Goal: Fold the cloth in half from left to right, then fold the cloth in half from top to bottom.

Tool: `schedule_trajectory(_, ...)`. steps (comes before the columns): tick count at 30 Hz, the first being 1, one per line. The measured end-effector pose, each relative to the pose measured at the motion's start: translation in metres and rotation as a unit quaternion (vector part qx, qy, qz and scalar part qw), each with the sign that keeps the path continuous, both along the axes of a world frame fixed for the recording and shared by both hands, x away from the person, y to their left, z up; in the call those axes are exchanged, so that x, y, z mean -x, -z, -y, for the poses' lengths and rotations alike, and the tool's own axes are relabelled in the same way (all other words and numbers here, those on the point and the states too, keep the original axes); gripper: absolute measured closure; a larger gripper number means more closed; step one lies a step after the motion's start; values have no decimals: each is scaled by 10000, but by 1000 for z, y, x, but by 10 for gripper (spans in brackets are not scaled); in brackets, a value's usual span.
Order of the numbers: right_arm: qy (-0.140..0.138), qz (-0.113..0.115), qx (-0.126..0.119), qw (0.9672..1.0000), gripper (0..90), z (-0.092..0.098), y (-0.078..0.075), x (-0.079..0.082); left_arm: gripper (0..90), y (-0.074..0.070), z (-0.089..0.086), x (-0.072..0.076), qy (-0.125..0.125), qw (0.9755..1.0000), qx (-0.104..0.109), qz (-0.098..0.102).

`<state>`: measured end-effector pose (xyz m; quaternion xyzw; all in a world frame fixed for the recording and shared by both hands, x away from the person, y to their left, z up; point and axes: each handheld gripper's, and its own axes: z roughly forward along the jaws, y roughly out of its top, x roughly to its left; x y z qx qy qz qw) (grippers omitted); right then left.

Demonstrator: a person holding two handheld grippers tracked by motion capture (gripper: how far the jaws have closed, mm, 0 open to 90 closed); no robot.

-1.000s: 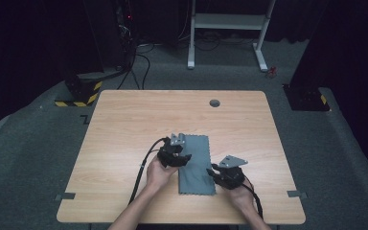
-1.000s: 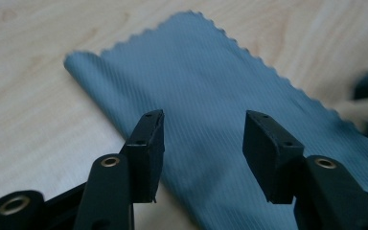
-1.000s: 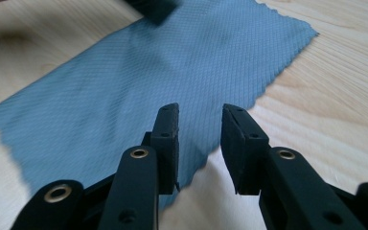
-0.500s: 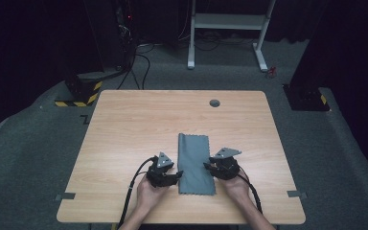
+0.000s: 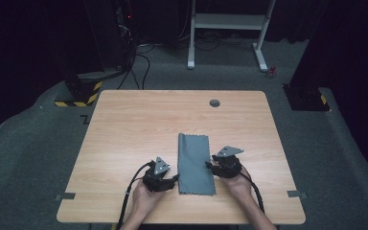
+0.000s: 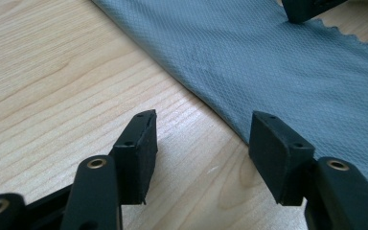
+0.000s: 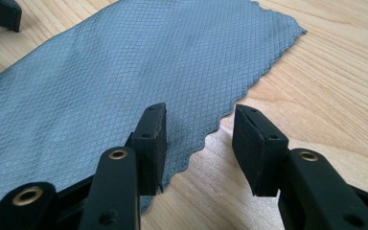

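A grey-blue cloth lies folded into a long strip on the wooden table, running from the middle toward the near edge. My left gripper rests low at its left side, near the front corner. In the left gripper view the jaws stand open and have just been opening; the cloth's straight folded edge runs by the right pad, unpinched. My right gripper sits at the cloth's right side. Its jaws are open and have just been opening, straddling the cloth's scalloped edge without pressing it.
A round cable hole sits near the table's far edge. Beyond the table stand a white desk frame and a yellow-and-black striped base on dark carpet. Each gripper's cable trails back over the near edge.
My left hand has come off the cloth's far left corner and down to its left side near the front. The right hand has shifted in to the cloth's right edge. Both jaw pairs stand wider.
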<state>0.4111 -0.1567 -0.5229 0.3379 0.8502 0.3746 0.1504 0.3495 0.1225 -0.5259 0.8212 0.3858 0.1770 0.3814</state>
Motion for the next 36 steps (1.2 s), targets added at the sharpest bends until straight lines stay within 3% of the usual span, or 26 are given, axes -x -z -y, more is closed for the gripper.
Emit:
schedule_trajectory(5, 16, -23, -5, 10000, 544, 1, 0, -3, 418, 0, -2, 4, 3, 10000, 60, -34)
schedule_trajectory(7, 27, -18, -5, 10000, 544, 1, 0, -3, 417, 0, -4, 5, 2, 9995, 283, -127)
schedule_trajectory(8, 18, -26, -9, 10000, 545, 1, 0, -3, 417, 0, -4, 5, 2, 9995, 283, -127)
schedule_trajectory(9, 2, -22, -8, 10000, 545, 2, 0, -4, 419, -2, -4, 9, 43, 9988, 476, -98)
schedule_trajectory(10, 12, -21, -22, 10000, 544, 2, 0, -4, 420, -4, -2, 11, 105, 9987, 503, -59)
schedule_trajectory(13, 7, -14, -15, 10000, 544, 2, 0, -4, 419, -8, 4, 17, 228, 9985, 503, -25)
schedule_trajectory(14, 8, -15, 2, 10000, 542, 2, 0, -4, 417, -8, 10, 21, 373, 9988, 316, -38)
schedule_trajectory(16, 2, -13, 6, 10000, 539, 2, 0, -4, 417, -6, 13, 23, 398, 9989, 232, -50)
schedule_trajectory(17, 10, -15, -10, 10000, 536, 2, 0, -5, 417, -2, 15, 24, 403, 9992, 17, -34)
schedule_trajectory(30, 2, 20, 47, 10000, 536, 3, 0, -7, 419, -3, 5, 32, 396, 9992, -55, -69)
schedule_trajectory(31, 9, 10, 48, 10000, 538, 3, 0, -7, 424, -6, 2, 29, 349, 9993, 106, -97)
schedule_trajectory(33, 64, 12, 29, 10000, 569, 2, 0, -7, 432, -11, 0, 19, 257, 9994, 214, -61)
schedule_trajectory(35, 73, 22, 30, 10000, 586, 2, 0, -9, 445, -14, 0, 12, 211, 9995, 239, -37)
schedule_trajectory(36, 110, 65, 48, 9999, 589, 3, 0, -11, 445, -17, 1, 1, 227, 9996, 157, 15)
